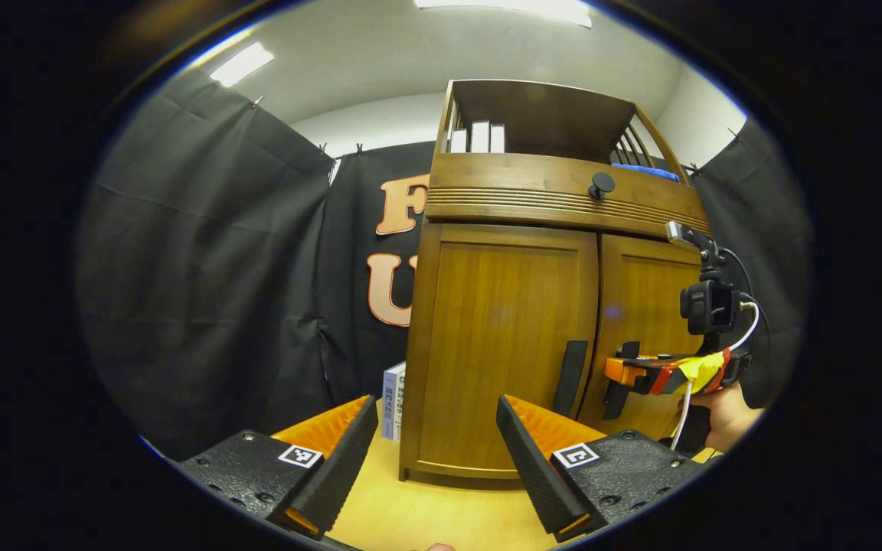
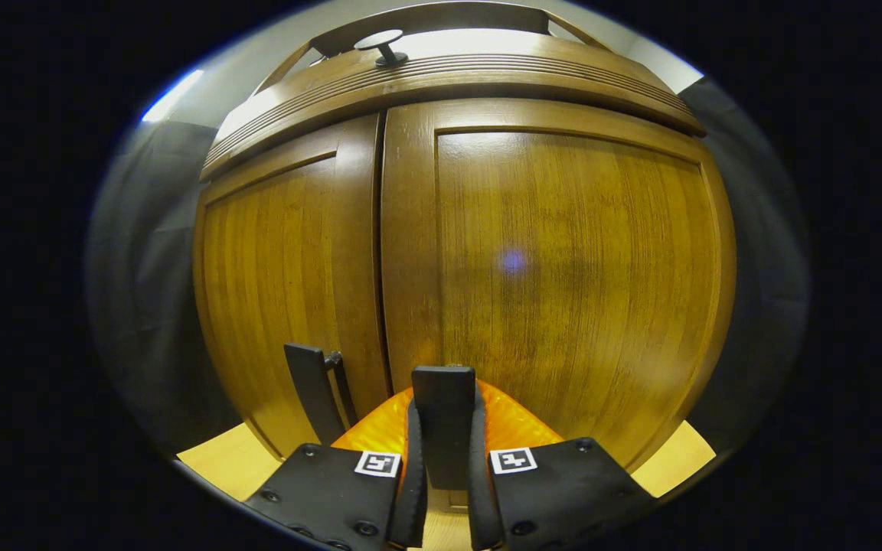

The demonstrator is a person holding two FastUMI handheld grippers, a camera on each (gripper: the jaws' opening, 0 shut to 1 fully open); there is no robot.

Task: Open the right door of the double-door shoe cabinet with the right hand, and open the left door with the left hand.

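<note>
Shoe cabinet (image 1: 502, 344): warm brown wood with vertical grain, two flat panelled doors under a ribbed horizontal band, standing on a pale wooden tabletop (image 1: 426, 513) against the black cloth wall. Left door (image 1: 506, 337) and right door (image 1: 644, 337) both lie flush and closed, meeting at a narrow centre seam. Each carries a flat, dark, bar-shaped handle set low beside the seam: left handle (image 1: 570, 376), right handle (image 2: 443, 425). A round dark knob (image 1: 602, 184) projects from the ribbed band. Open shelf above holds pale upright books (image 1: 478, 138) and a blue item (image 1: 644, 171) at its right end. One more book (image 1: 393, 402) stands on the tabletop beside the cabinet's left flank. Left gripper (image 1: 435, 459): fingers spread wide apart, holding nothing, short of the left door. Right gripper (image 2: 445, 490): ridged fingers clamped on either side of the right handle; seen from the left gripper view at the right door, held by a hand (image 1: 728, 417).
</note>
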